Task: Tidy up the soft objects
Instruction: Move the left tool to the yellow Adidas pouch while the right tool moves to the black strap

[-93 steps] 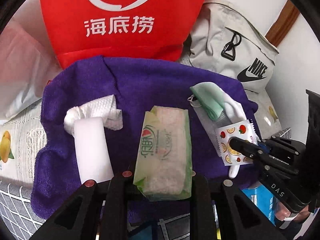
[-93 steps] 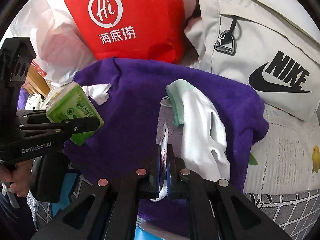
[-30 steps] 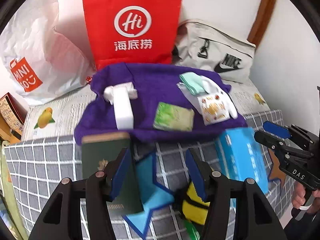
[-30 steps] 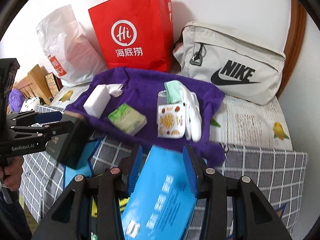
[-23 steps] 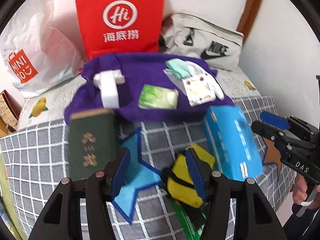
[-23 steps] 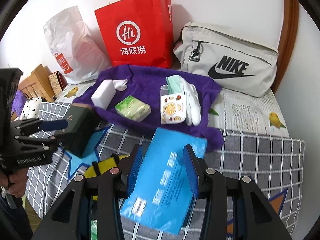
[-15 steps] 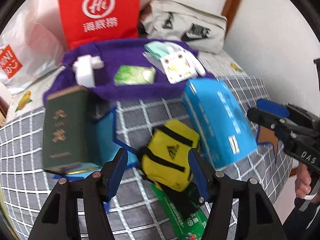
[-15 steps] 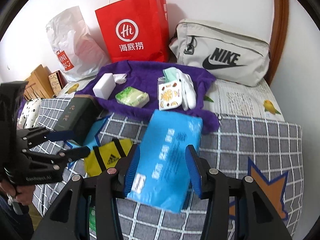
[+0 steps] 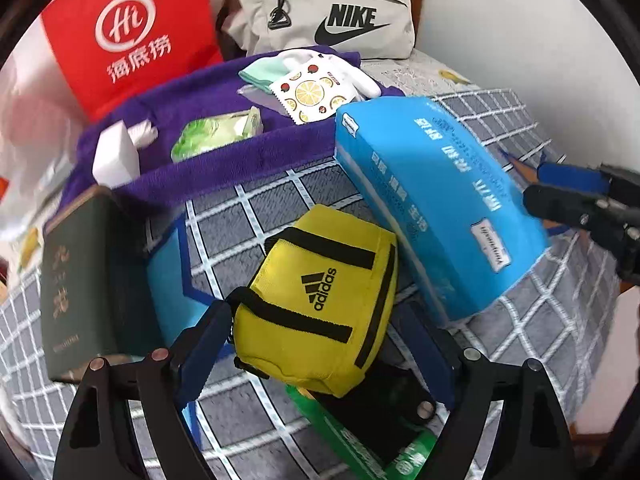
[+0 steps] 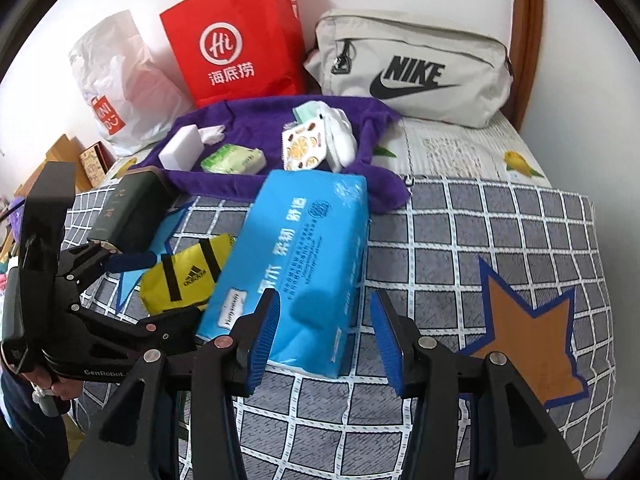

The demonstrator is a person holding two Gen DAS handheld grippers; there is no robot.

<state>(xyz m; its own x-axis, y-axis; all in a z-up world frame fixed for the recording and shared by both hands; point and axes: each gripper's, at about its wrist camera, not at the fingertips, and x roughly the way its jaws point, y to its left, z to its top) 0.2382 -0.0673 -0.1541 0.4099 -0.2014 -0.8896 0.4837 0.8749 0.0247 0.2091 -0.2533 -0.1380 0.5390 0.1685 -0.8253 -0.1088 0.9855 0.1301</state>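
we straddle the yellow pouch (image 9: 320,300) with our left gripper (image 9: 316,354), jaws spread; right gripper (image 10: 324,340) also spread, over the tissue pack (image 10: 296,256); next, we likely clench.

The green tissue packet (image 9: 218,136), gripped in the left claw (image 9: 316,350) three seconds ago, is now left lying on the purple towel (image 9: 224,160), and the fruit-print sachet (image 9: 312,92), then pinched in the right claw (image 10: 324,336), is left beside the white sock (image 10: 340,136). Both claws have been drawn back from the towel and opened wide. The left claw has since been brought down around the yellow adidas pouch (image 9: 320,296), while the right claw has been lowered toward the near end of the blue tissue pack (image 10: 296,264)
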